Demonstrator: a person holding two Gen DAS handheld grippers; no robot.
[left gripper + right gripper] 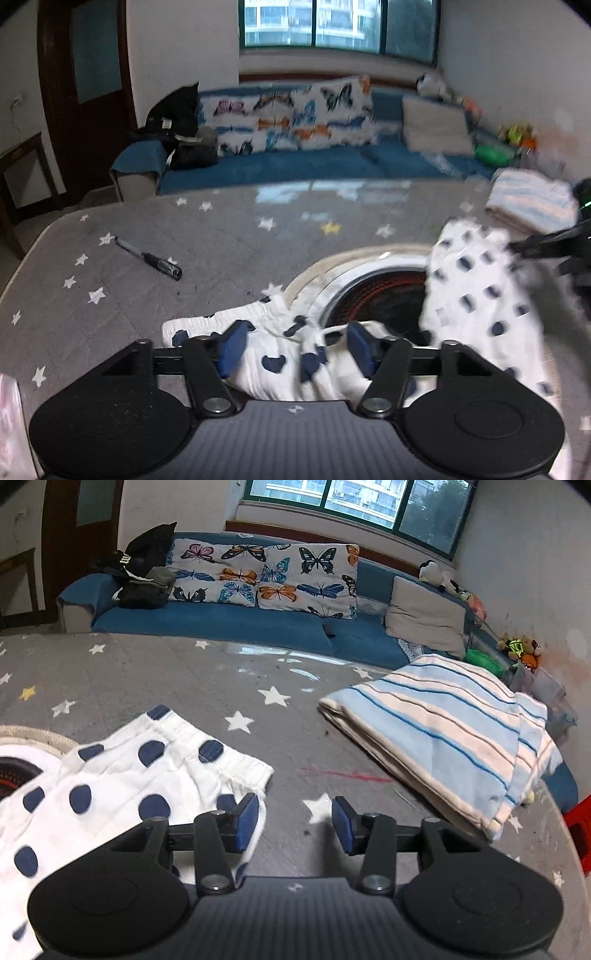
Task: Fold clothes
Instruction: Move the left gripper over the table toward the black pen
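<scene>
The left hand-held gripper point(295, 345) stands half open, dotted white shorts point(280, 354) bunched between its pads. The right hand-held gripper point(294, 823) gapes over bare desk point(184, 686), shorts against its left pad.

Ahead of the left gripper point(291, 349) and to its left, the grey star-printed tabletop point(207, 236) lies open, broken only by a black-and-clear pen point(147, 257) lying flat. Directly under and between its fingers the bunched white cloth with navy dots point(280, 354) fills the way, and a round recessed burner with a cream rim point(373, 291) sits just beyond. Between the fingers of the right gripper point(294, 823) and straight ahead is bare tabletop. A folded blue-and-white striped towel point(439, 727) blocks its right; the dotted cloth crowds its left finger.
</scene>
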